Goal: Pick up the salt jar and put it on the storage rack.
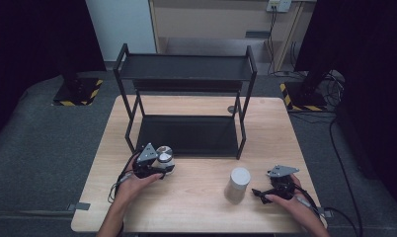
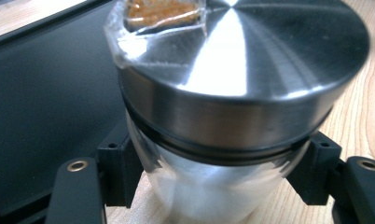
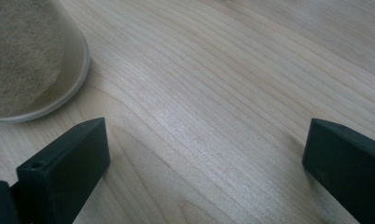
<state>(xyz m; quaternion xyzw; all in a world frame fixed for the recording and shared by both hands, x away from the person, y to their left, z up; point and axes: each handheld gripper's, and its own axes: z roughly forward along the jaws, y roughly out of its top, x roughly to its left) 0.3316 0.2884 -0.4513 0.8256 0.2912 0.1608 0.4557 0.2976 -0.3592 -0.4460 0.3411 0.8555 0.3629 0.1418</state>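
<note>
High view, left gripper at a glass jar on the counter before a black rack, left gripper view, fingers clamped on the jar under its steel lid, right gripper view, fingers apart over bare wood beside a white canister.

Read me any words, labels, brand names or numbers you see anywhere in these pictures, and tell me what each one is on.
No readable text anywhere.
Jar in the left hand-held gripper: plain steel lid, a clear film patch over orange grains, no print.
Grey canister: no label visible.
Black shelf rack: unmarked.
Wall socket plate: too small to read.
Yellow-black hazard stripes: a pattern, no words.
</note>
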